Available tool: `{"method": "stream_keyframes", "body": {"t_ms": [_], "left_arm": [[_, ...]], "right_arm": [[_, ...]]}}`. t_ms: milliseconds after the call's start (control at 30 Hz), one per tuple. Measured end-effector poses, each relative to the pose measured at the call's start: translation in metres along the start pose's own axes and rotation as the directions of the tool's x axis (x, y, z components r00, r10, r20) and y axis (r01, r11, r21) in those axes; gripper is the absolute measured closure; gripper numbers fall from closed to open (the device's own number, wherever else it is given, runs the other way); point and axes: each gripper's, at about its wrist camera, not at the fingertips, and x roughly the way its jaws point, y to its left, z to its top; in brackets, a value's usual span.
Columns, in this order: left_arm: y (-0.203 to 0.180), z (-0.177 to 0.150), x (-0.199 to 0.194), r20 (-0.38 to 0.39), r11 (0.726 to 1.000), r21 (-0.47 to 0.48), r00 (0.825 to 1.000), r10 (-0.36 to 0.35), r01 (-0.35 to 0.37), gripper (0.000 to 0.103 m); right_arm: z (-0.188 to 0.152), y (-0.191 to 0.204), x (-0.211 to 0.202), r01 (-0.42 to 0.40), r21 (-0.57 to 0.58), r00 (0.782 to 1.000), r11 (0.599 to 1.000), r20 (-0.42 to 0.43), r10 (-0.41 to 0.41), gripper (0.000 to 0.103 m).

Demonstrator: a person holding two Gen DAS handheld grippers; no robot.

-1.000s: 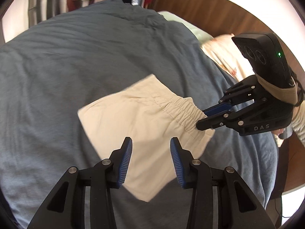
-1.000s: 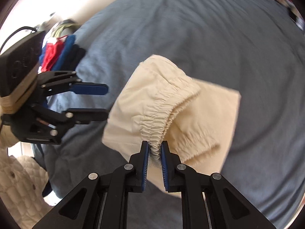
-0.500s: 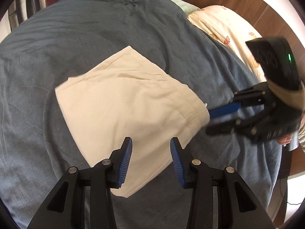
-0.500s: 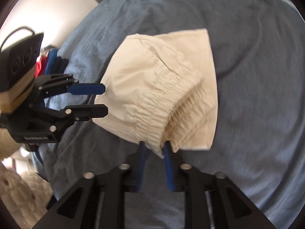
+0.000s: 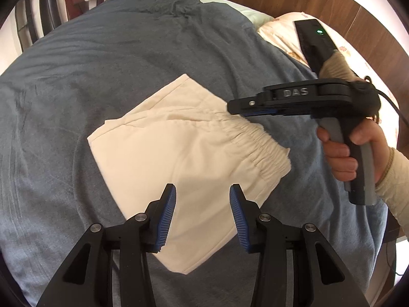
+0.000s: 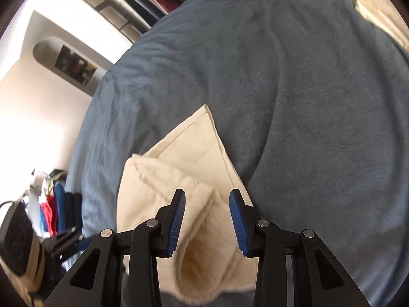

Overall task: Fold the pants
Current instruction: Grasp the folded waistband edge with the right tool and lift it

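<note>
Cream pants (image 5: pixel 184 148), folded into a small rectangle with the gathered elastic waistband at its right edge, lie flat on the blue-grey bedspread (image 5: pixel 115 51). My left gripper (image 5: pixel 202 204) is open and empty above the near corner of the pants. My right gripper (image 6: pixel 207 212) is open, its jaws spread just above the waistband end of the pants (image 6: pixel 191 179). It also shows in the left wrist view (image 5: pixel 245 107), seen side-on over the waistband, held by a hand.
A floral pillow (image 5: pixel 288 35) and a wooden headboard (image 5: pixel 332 2) lie at the far right. Hanging clothes (image 6: pixel 56 209) and a dark chair (image 6: pixel 138 2) stand beside the bed. The left gripper's body (image 6: pixel 23 240) sits at the lower left.
My right gripper has let go of the waistband and opened. The waistband has dropped onto the folded pants, which now lie flat. My left gripper has stayed open.
</note>
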Motion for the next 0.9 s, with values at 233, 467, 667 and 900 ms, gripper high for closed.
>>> {"method": "stream_keyframes", "body": {"t_ms": [233,467,667,900], "left_arm": [[0.011,-0.005,0.008,-0.015,0.999,-0.028,1.000,0.014,-0.015,0.061],[0.015,-0.003,0.009,0.002,0.998,-0.056,1.000,0.019,-0.019,0.061],[0.012,0.000,0.007,0.020,0.999,-0.042,1.000,0.020,-0.019,0.061],[-0.005,0.009,0.004,0.054,1.000,0.005,0.999,-0.004,0.004,0.060]], "right_arm": [[0.004,0.009,0.030,-0.020,-0.046,0.999,0.999,-0.052,0.018,0.066],[0.002,0.010,0.036,-0.014,-0.066,0.997,0.998,-0.071,0.009,0.090],[-0.004,0.015,0.005,-0.006,-0.047,1.000,0.999,0.013,0.007,0.095],[-0.013,0.012,-0.041,0.012,0.019,0.992,1.000,0.124,-0.014,0.099]]}}
